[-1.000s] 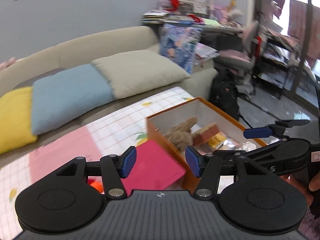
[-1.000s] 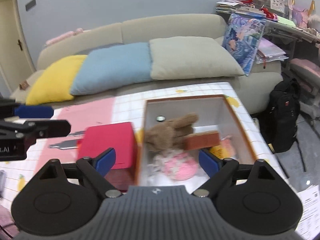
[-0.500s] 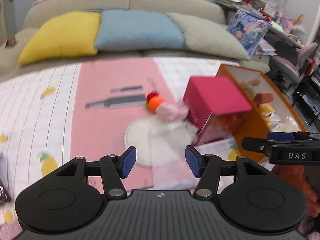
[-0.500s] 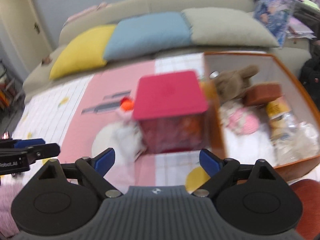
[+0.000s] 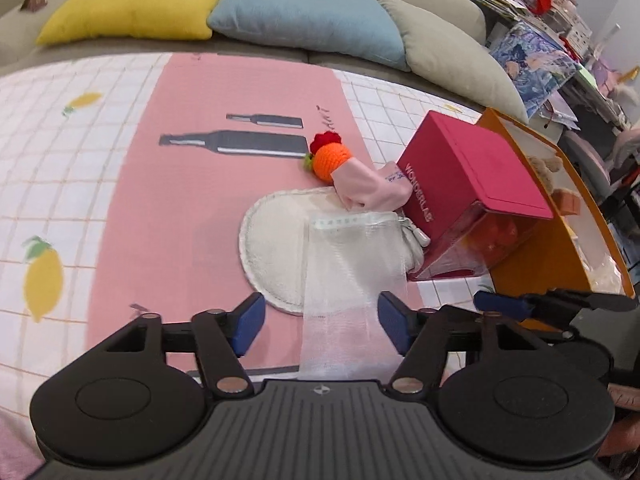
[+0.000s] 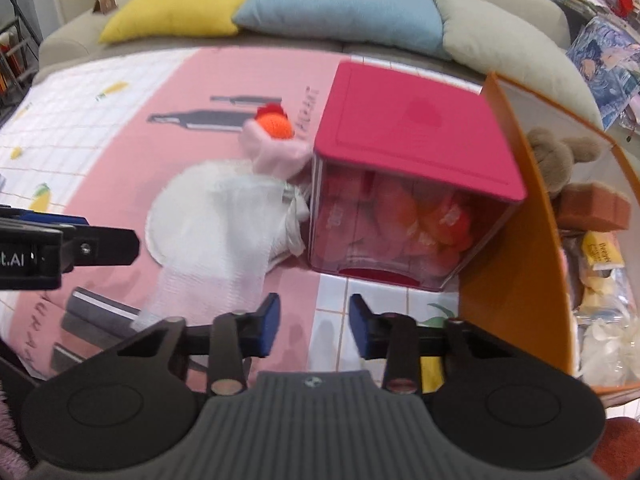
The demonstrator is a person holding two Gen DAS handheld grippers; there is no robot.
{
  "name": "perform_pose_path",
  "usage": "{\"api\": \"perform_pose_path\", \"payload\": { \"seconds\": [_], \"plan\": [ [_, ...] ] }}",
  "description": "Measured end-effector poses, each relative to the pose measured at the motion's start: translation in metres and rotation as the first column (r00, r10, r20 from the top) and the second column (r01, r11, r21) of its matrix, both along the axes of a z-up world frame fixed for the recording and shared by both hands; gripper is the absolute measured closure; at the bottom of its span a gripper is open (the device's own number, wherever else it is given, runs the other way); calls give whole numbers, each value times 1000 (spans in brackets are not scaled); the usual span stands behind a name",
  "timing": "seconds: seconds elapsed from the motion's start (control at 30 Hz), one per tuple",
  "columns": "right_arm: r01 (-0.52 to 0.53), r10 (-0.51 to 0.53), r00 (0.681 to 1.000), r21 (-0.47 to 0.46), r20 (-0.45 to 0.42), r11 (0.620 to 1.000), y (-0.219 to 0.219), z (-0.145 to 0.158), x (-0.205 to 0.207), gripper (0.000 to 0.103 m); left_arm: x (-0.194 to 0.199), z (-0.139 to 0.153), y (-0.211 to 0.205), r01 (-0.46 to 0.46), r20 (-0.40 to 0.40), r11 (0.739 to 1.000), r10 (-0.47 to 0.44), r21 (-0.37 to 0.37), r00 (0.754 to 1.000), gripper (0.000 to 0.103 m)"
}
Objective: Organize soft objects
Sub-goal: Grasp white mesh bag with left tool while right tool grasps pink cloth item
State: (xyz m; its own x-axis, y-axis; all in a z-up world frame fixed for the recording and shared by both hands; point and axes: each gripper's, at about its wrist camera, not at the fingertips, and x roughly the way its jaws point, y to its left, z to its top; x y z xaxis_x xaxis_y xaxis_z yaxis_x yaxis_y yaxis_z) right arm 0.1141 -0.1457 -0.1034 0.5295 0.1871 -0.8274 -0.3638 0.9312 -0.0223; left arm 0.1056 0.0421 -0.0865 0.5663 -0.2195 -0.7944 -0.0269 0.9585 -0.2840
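Both tongs lower now: left opening over mesh bag, right closing, empty.

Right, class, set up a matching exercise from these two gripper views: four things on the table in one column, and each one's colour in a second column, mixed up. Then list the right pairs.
Things:
1. box lid
2. knitted ball
3. mesh bag
4. open crate

Colours:
A. white, see-through
B. orange outside, white inside
C. deep pink
D. orange with a red tuft

Pairs: 1-C, 2-D, 3-A, 4-B
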Motion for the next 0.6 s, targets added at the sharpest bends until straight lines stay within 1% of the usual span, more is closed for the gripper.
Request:
{"api": "perform_pose_path", "payload": {
  "seconds": [0.07, 0.23, 0.3, 0.4, 0.5, 0.6],
  "plan": [
    [-3, 3, 1000, -1, -10, 1000, 2, -8, 4, 72, 6, -11, 0, -9, -16, 1000, 8, -17, 1000, 26],
    [-16, 17, 999, 36, -27, 999, 8, -21, 11, 73, 13, -32, 4, -48, -60, 998, 45, -37, 997, 26],
    [-24, 25, 999, 52, -26, 998, 12, -25, 12, 73, 14, -37, 5, -53, -70, 997, 50, -49, 996, 26],
    [-47, 49, 998, 61, -31, 997, 18, -32, 12, 76, 16, -43, 5, -61, -88, 994, 53, -89, 995, 26],
    [-71, 75, 996, 79, -55, 994, 21, -38, 11, 77, 21, -47, 3, -67, -109, 990, 53, -126, 993, 24],
    [-105, 110, 992, 100, -54, 989, 25, -39, 8, 77, 22, -47, -2, -52, -109, 989, 37, -138, 993, 25]
  ]
}}
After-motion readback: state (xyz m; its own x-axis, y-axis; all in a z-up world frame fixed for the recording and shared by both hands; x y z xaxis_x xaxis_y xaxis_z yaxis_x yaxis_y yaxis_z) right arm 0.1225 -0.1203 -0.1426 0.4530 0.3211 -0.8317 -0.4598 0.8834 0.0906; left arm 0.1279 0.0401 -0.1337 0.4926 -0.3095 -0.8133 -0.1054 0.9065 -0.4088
